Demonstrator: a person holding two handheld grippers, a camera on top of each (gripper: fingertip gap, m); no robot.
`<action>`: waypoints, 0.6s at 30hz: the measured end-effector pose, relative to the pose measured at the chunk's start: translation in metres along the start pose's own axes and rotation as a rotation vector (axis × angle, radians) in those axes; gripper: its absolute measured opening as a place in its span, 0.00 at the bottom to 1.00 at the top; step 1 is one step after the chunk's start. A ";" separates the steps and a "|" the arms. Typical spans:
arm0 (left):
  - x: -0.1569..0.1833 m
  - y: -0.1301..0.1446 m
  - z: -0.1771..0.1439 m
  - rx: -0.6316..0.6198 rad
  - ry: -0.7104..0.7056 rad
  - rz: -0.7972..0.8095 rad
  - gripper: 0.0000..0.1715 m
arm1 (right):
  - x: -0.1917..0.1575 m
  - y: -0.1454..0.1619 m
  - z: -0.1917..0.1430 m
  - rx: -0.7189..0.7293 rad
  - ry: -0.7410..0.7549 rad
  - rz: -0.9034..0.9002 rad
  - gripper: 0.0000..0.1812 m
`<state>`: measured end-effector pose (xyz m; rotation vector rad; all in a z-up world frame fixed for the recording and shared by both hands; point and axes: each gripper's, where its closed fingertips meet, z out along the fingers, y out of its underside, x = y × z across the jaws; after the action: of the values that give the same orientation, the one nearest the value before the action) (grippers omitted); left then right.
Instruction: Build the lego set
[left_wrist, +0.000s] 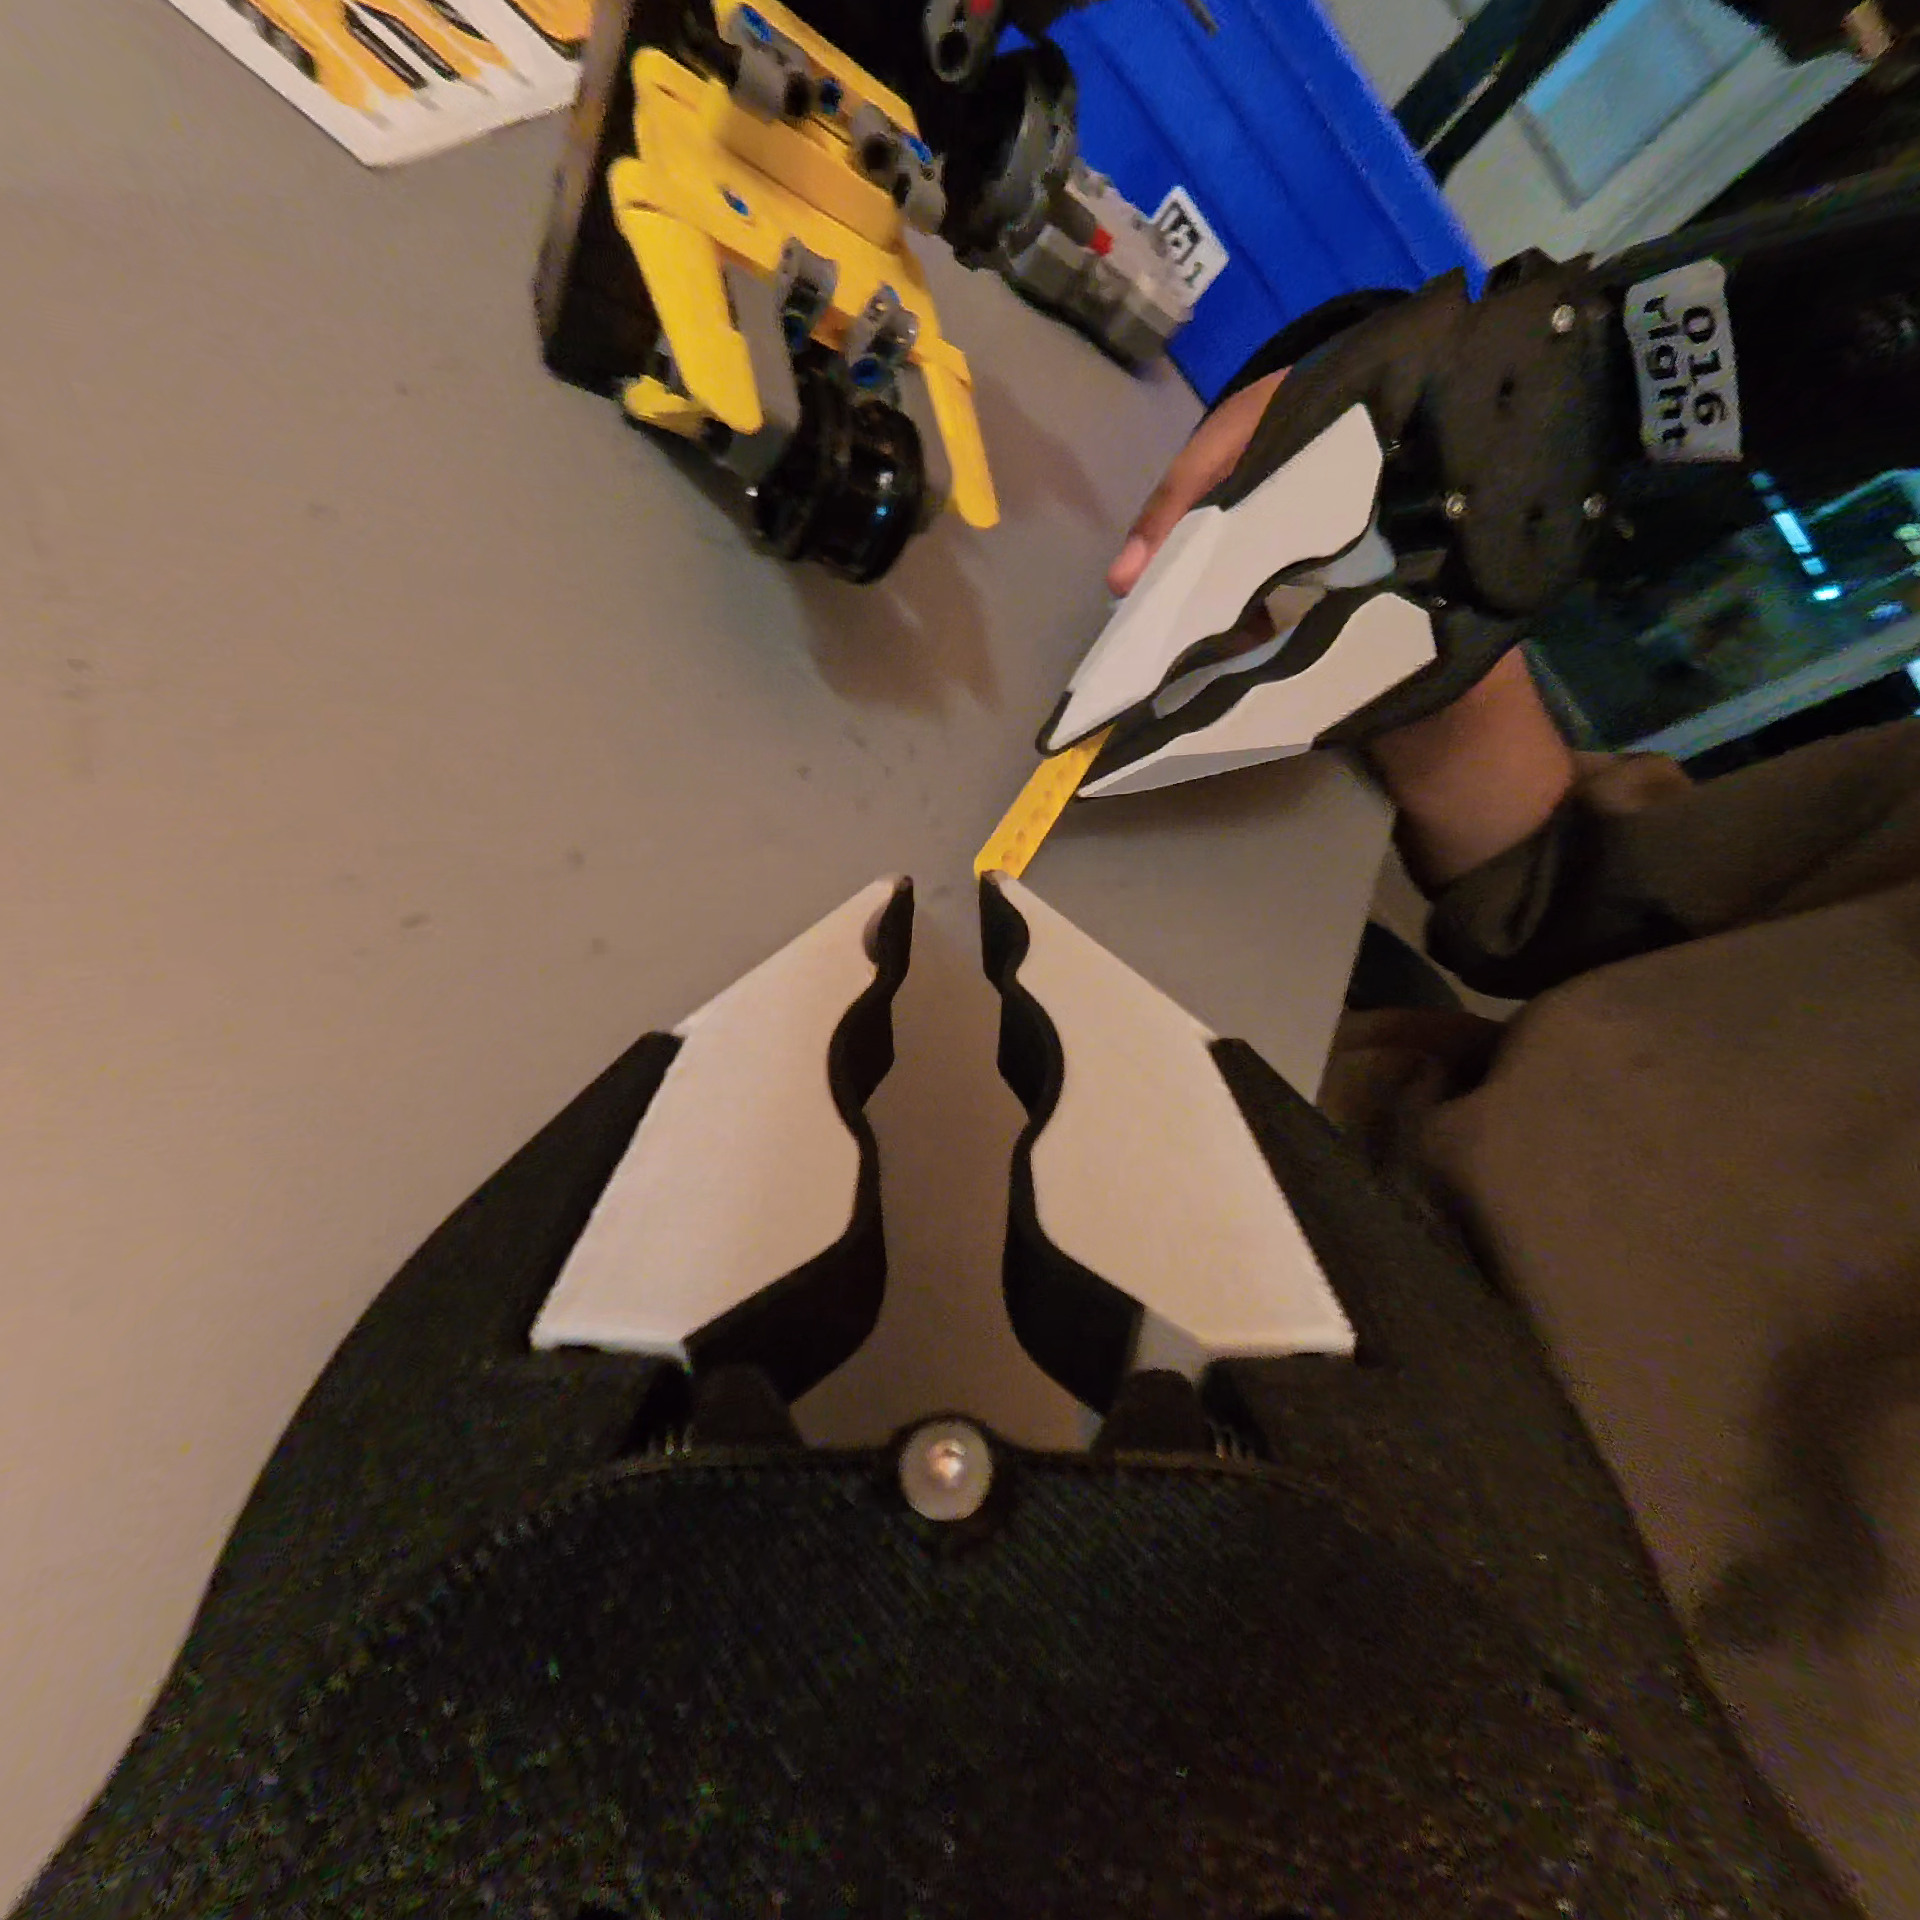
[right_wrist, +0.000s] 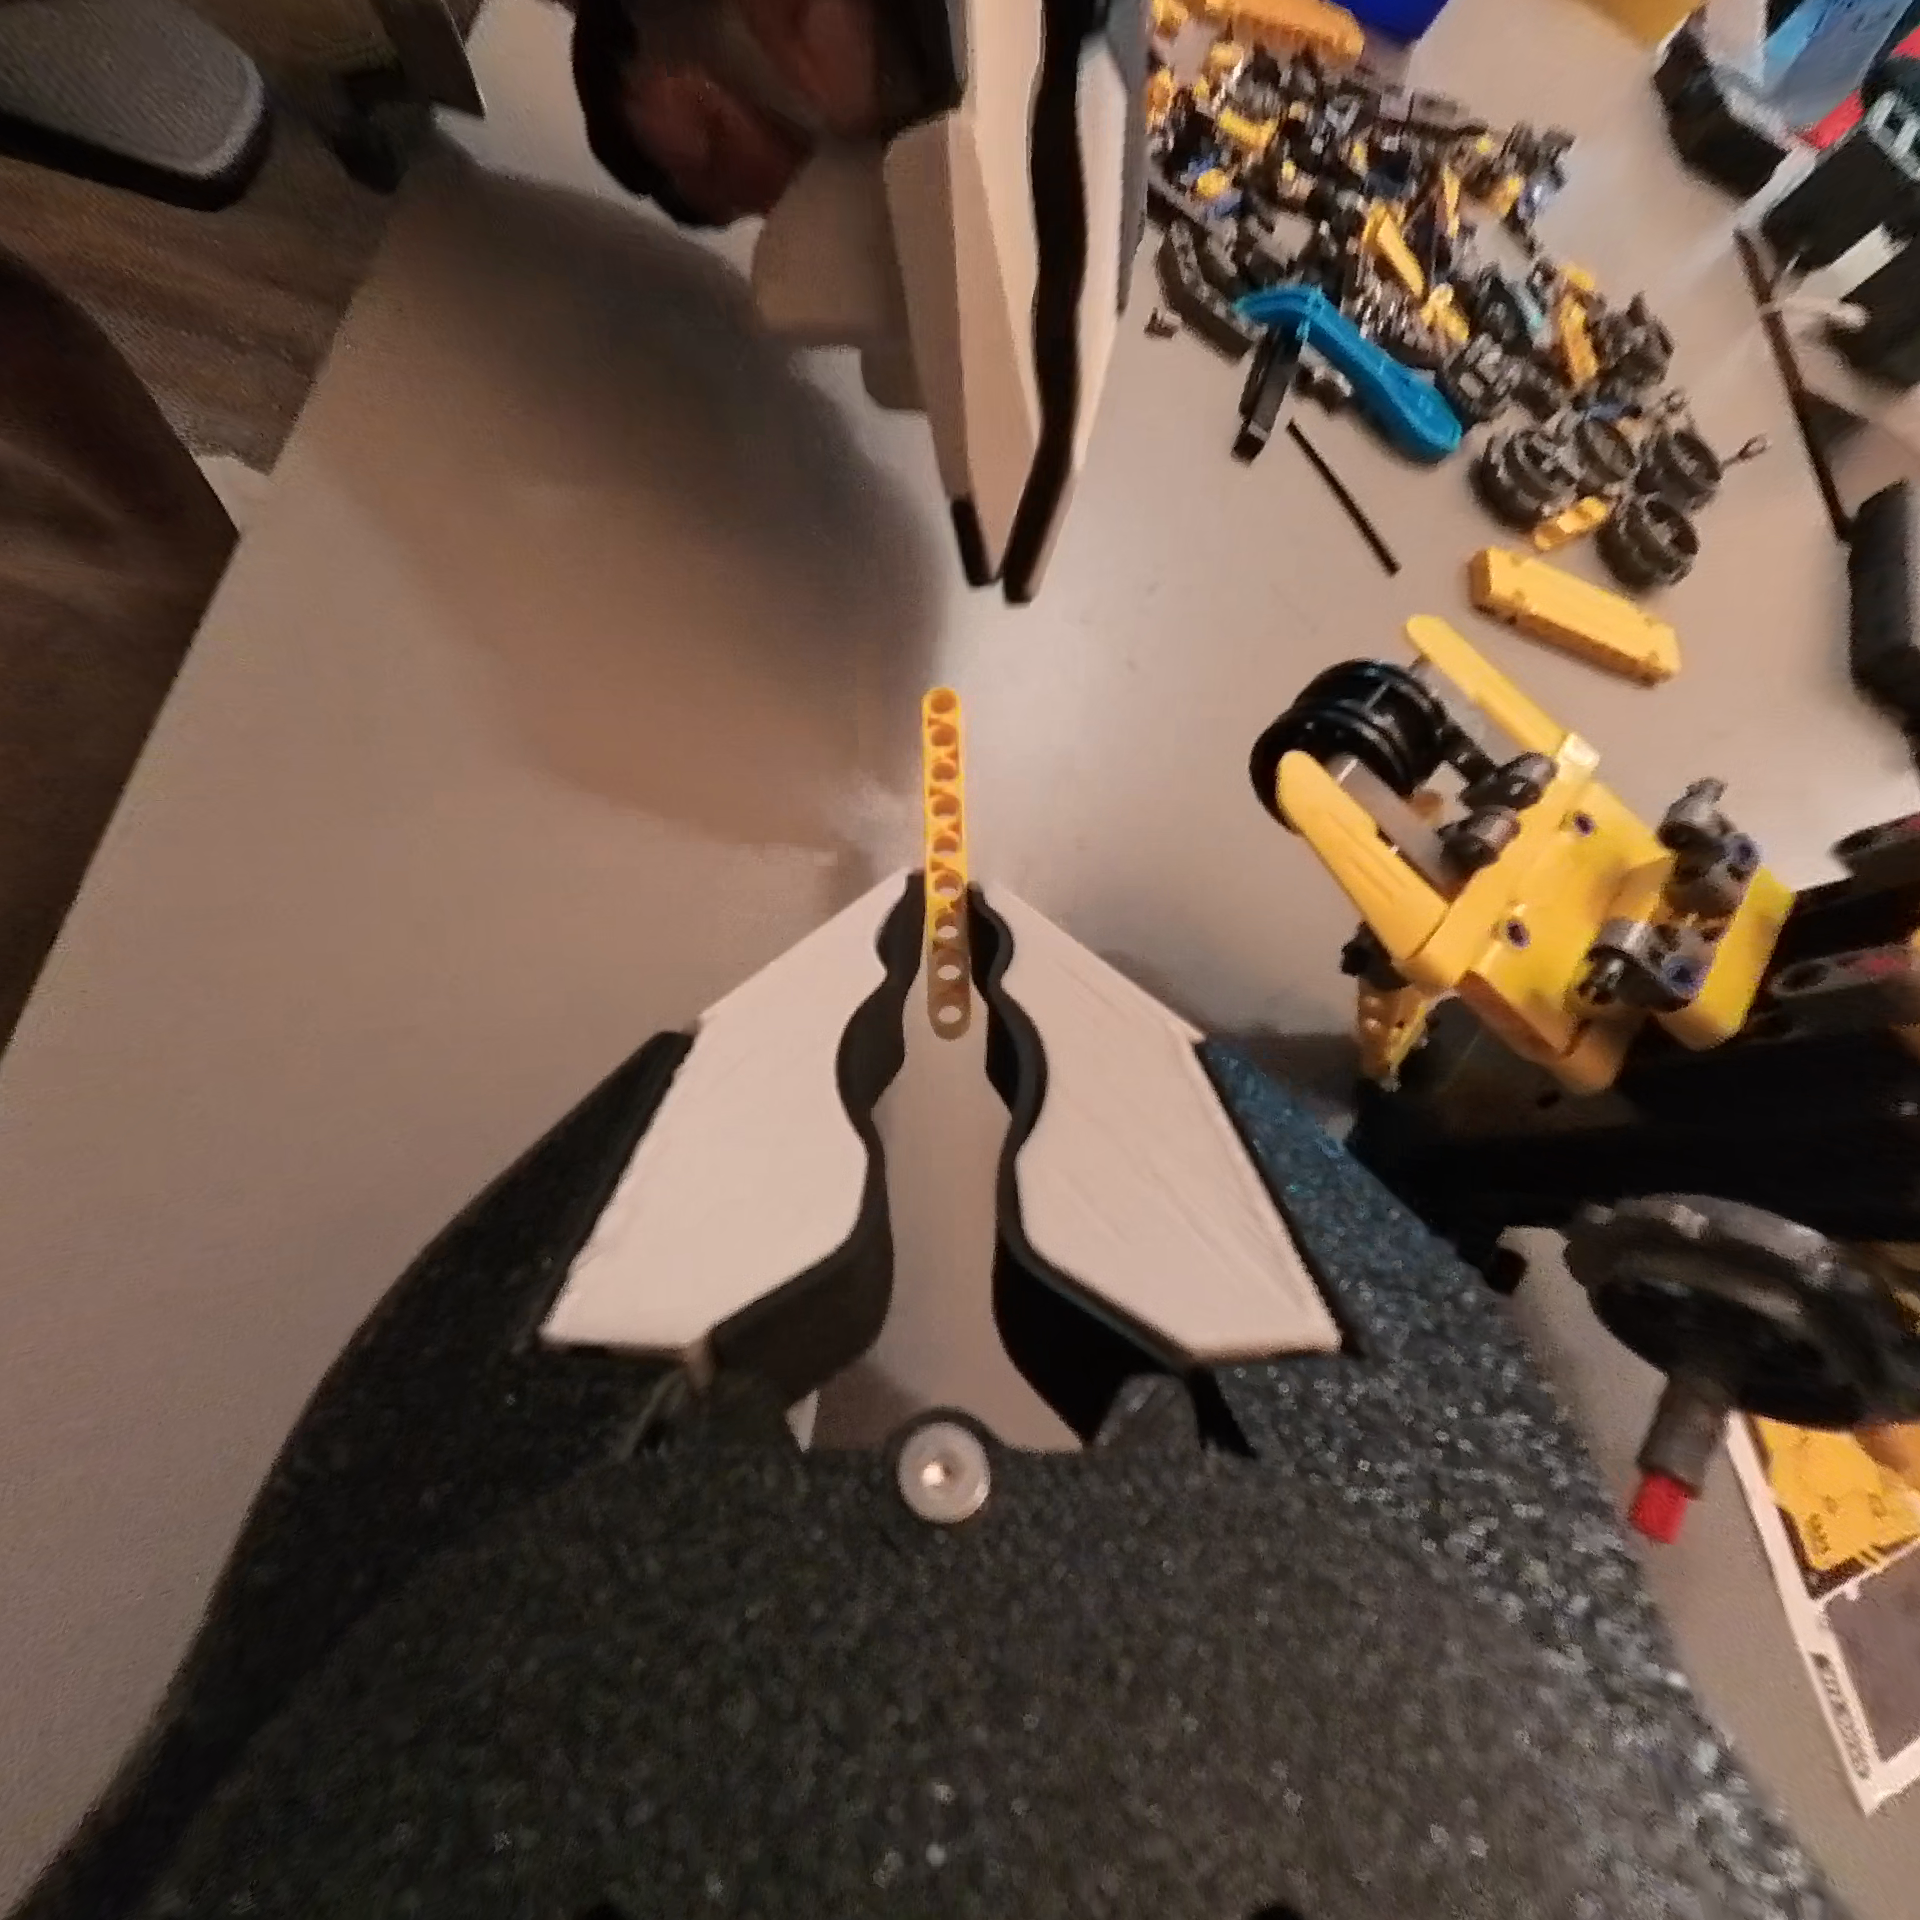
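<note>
Our right gripper (right_wrist: 945, 883) pinches a yellow holed beam (right_wrist: 944, 800); our left gripper (left_wrist: 945, 883) fingers stand slightly apart, empty, over the tabletop (left_wrist: 364, 727).

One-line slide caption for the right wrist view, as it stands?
Right gripper shut on a yellow holed beam over the grey table, left gripper tips opposite, partly built yellow model alongside.

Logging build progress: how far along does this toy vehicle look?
Done: a partly built yellow and black brick vehicle stands on the grey table. In hand: the right gripper is shut on a long yellow holed beam; the left gripper is slightly open, empty, near its end. Left: a pile of loose parts.
</note>
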<state>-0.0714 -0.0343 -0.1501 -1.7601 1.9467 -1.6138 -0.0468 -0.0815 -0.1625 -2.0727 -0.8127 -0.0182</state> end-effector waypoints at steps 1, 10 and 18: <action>-0.003 0.000 -0.002 0.001 -0.021 0.013 0.05 | 0.000 0.003 0.001 -0.011 -0.007 0.011 0.04; -0.012 0.018 0.018 -0.090 -0.187 0.227 0.13 | 0.000 0.018 0.010 -0.051 -0.044 0.094 0.04; -0.017 0.024 0.027 -0.143 -0.295 0.316 0.14 | 0.003 0.027 0.015 -0.086 -0.036 0.115 0.06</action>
<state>-0.0647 -0.0435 -0.1885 -1.5288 2.1026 -1.0752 -0.0334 -0.0790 -0.1907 -2.2037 -0.7246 0.0482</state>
